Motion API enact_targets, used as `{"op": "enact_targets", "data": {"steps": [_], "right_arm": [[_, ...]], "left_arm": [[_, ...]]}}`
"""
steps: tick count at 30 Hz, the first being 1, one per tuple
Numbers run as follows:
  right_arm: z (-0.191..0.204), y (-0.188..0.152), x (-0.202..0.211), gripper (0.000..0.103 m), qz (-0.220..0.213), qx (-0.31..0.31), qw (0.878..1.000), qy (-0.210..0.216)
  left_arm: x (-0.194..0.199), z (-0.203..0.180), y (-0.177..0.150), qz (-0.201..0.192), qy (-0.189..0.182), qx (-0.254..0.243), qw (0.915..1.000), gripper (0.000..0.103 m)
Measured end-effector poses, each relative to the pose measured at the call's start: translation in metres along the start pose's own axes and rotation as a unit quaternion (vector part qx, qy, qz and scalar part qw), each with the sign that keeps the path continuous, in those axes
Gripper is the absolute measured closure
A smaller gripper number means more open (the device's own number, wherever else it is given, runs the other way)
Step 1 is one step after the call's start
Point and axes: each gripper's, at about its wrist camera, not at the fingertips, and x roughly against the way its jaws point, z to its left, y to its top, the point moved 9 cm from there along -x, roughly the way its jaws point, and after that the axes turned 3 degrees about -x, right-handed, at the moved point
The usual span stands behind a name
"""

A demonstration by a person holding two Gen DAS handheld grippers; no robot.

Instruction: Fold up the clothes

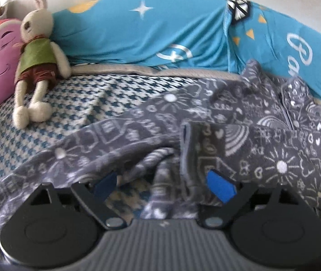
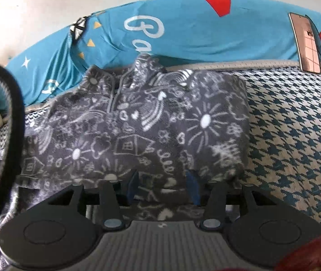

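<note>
Houndstooth bedspread [image 2: 296, 135], grey doodle-print top [image 2: 151, 122] lying crosswise, collar toward blue pillow [image 2: 194, 33]

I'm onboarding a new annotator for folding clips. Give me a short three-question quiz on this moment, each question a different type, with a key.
1. True or false: the left hand-held gripper has its jaws wide apart over the grey patterned garment.
2. Multiple choice: what leans against the blue bedding at the far right of the right wrist view? A) a book B) a phone C) a remote
3. Fill in: the rabbit plush toy lies on the ____-patterned cover.

Key: 1 true; 2 B; 3 houndstooth
</note>
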Motion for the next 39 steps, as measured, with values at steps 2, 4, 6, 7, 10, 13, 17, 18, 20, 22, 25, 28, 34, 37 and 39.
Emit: {"op": "enact_targets", "data": {"steps": [2,4,6,7,10,13,17,18,20,22,25,28,34,37,39], "right_arm": [[0.005,-0.002,0.004,0.056,0.000,-0.003,1.000,0.010],[0.009,-0.006,0.007,0.056,0.006,-0.006,1.000,0.024],[0.014,-0.009,0.010,0.056,0.012,-0.009,0.999,0.037],[0.016,-0.012,0.012,0.056,0.017,-0.013,0.999,0.043],[0.022,-0.021,0.017,0.055,0.033,-0.029,0.997,0.062],[0.029,-0.030,0.021,0.054,0.042,-0.038,0.996,0.075],[0.035,-0.040,0.029,0.043,0.042,-0.029,0.996,0.079],[0.036,-0.042,0.031,0.043,0.040,-0.027,0.996,0.079],[0.038,-0.046,0.035,0.042,0.038,-0.026,0.996,0.080],[0.038,-0.050,0.040,0.042,0.037,-0.029,0.996,0.081],[0.038,-0.057,0.044,0.041,0.046,-0.034,0.994,0.090],[0.038,-0.063,0.045,0.041,0.054,-0.036,0.994,0.091],[0.037,-0.064,0.046,0.041,0.055,-0.032,0.994,0.089],[0.036,-0.066,0.044,0.041,0.061,-0.027,0.994,0.085],[0.037,-0.067,0.044,0.041,0.063,-0.021,0.994,0.082]], "left_arm": [[0.008,0.014,-0.003,-0.005,0.007,0.004,1.0000,0.012],[0.016,0.029,-0.006,-0.012,0.022,0.005,0.9997,0.012],[0.023,0.046,-0.010,-0.019,0.042,0.005,0.9989,0.012],[0.026,0.054,-0.012,-0.021,0.050,0.007,0.9985,0.012],[0.033,0.073,-0.019,-0.019,0.061,0.021,0.9977,0.012],[0.038,0.086,-0.026,-0.015,0.066,0.040,0.9969,0.012],[0.043,0.096,-0.032,-0.012,0.070,0.052,0.9961,0.012],[0.044,0.098,-0.033,-0.012,0.073,0.053,0.9958,0.012],[0.047,0.102,-0.035,-0.012,0.078,0.059,0.9951,0.012],[0.049,0.107,-0.037,-0.010,0.086,0.069,0.9939,0.012],[0.054,0.119,-0.041,-0.010,0.106,0.088,0.9904,0.012],[0.060,0.134,-0.046,-0.010,0.138,0.107,0.9846,0.012],[0.068,0.176,-0.062,0.000,0.217,0.161,0.9628,0.012],[0.071,0.197,-0.071,0.008,0.251,0.186,0.9500,0.010],[0.072,0.206,-0.074,0.013,0.267,0.195,0.9437,0.009]]}}
